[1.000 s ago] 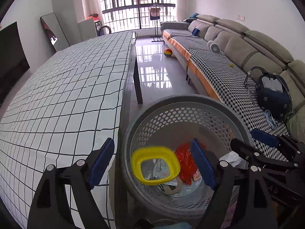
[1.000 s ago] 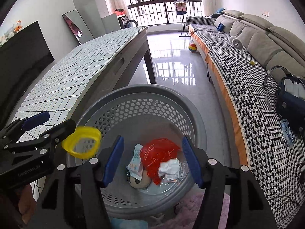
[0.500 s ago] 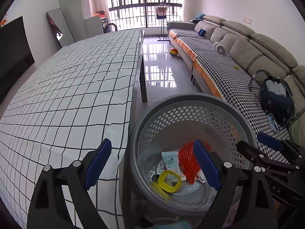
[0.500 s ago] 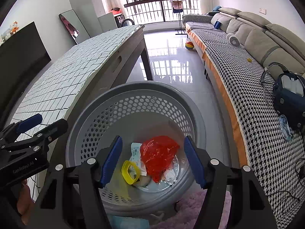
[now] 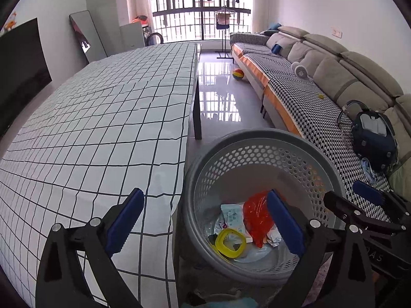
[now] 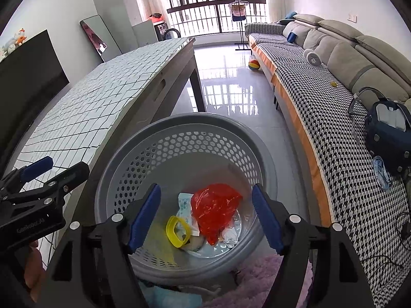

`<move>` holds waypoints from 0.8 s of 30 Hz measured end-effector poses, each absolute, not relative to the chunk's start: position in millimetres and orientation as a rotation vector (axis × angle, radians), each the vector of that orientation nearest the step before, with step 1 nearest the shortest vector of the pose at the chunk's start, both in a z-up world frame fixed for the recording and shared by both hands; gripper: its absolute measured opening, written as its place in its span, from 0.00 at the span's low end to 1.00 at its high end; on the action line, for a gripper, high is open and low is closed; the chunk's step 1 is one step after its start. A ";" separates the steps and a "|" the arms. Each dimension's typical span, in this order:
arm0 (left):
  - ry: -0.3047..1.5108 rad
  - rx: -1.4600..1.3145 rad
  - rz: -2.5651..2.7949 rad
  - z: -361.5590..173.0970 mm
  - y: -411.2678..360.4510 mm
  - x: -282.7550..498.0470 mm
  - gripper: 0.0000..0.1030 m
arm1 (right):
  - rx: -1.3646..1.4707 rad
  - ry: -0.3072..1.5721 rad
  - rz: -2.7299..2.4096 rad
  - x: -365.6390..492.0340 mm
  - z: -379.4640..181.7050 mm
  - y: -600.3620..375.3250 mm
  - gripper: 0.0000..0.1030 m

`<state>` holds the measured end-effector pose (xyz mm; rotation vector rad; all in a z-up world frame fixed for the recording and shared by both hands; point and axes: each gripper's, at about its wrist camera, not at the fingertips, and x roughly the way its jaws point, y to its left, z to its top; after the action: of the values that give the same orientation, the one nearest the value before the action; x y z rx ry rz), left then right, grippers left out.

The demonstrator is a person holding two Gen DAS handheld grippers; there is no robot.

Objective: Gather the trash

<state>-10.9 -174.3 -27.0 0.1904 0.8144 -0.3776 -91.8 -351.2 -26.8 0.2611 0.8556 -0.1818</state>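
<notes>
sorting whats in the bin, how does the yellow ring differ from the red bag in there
The yellow ring is a rigid, open loop with a hole through it; the red bag is soft, crumpled film. The ring is smaller and sits at the left of the pile, the bag bulkier beside it on the right. Both lie at the bottom of the grey basket, neither held by a gripper.
</notes>
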 end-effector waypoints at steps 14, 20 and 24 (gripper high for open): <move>0.816 0.185 -0.360 -26.1 -167.2 -13.2 0.93 | 0.248 0.856 -0.194 -94.1 -23.2 -345.5 0.69; 0.815 0.185 -0.354 -27.0 -165.8 -13.0 0.93 | 0.251 0.855 -0.194 -94.9 -22.6 -346.3 0.69; 0.817 0.187 -0.347 -27.7 -166.4 -12.2 0.94 | 0.251 0.855 -0.195 -95.0 -22.5 -346.5 0.69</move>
<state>-12.2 -166.4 -27.7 0.1874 0.8171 -0.3474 -95.0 -346.5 -22.5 0.2507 0.8550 -0.1948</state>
